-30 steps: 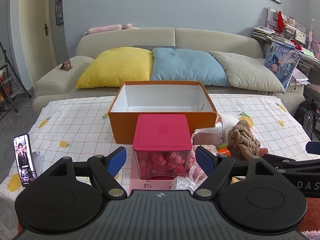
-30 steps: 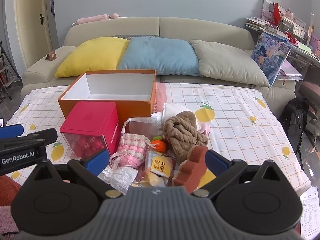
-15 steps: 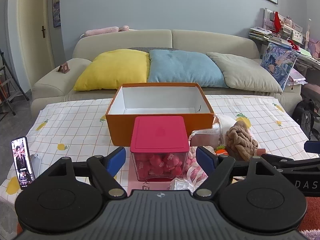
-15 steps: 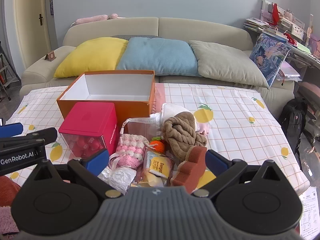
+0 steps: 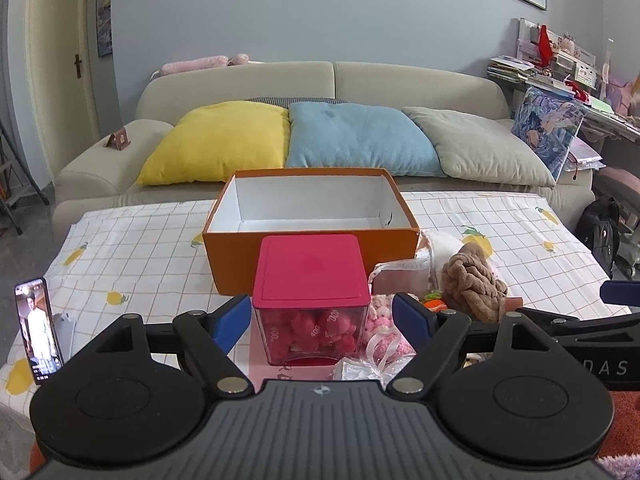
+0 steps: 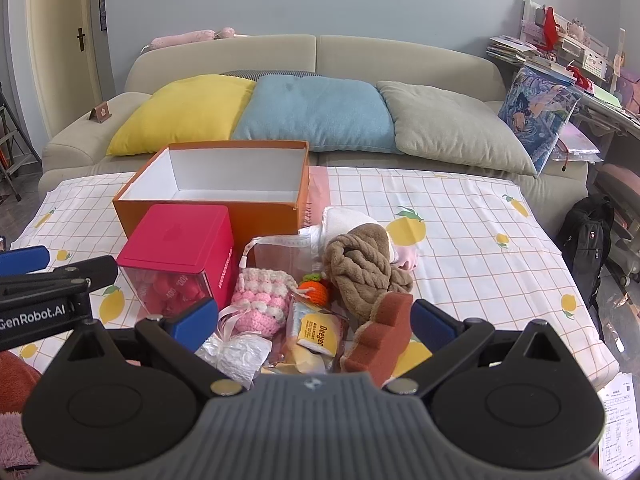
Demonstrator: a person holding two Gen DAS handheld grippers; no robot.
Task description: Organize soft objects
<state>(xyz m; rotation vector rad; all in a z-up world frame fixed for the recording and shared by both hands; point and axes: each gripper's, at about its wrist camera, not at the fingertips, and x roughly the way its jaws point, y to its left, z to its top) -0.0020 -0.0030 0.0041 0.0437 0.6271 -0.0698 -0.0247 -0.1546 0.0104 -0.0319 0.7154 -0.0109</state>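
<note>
Both grippers spread wide and holding nothing, left gripper by the pink-lidded tub, right gripper over the soft pile, brown knit thing, empty orange box behind

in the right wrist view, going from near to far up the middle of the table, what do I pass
yellow snack packet → orange crochet fruit → clear drawstring pouch → orange box → blue cushion

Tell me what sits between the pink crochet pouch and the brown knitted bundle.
In the right wrist view, a small orange crochet fruit with a green top lies between the pink crochet pouch and the brown knitted bundle.
</note>
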